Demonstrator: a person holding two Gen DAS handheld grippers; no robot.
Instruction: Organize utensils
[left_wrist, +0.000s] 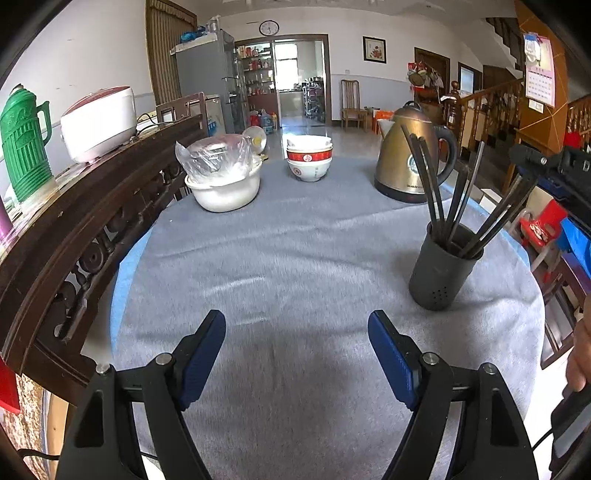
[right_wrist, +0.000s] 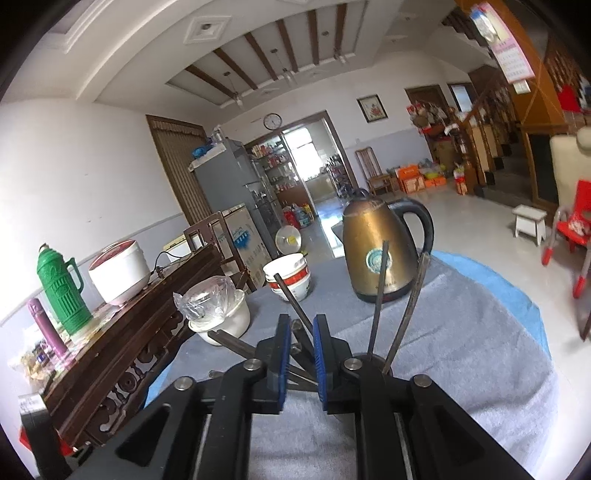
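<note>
In the left wrist view, a dark holder (left_wrist: 443, 269) stands at the right of the grey cloth (left_wrist: 295, 266) and holds several dark chopsticks (left_wrist: 432, 192) that fan out of it. Behind it is a brass kettle (left_wrist: 410, 158); stacked bowls (left_wrist: 309, 158) and a white pot (left_wrist: 225, 192) with a plastic-wrapped thing in it stand farther back. The left gripper (left_wrist: 296, 334) is spread wide above bare cloth.

In the right wrist view, the right gripper (right_wrist: 301, 334) sits right over the holder, narrowed around a chopstick (right_wrist: 293, 302); whether the pads touch it, I cannot tell. More sticks lean right, before the kettle (right_wrist: 380, 251).
</note>
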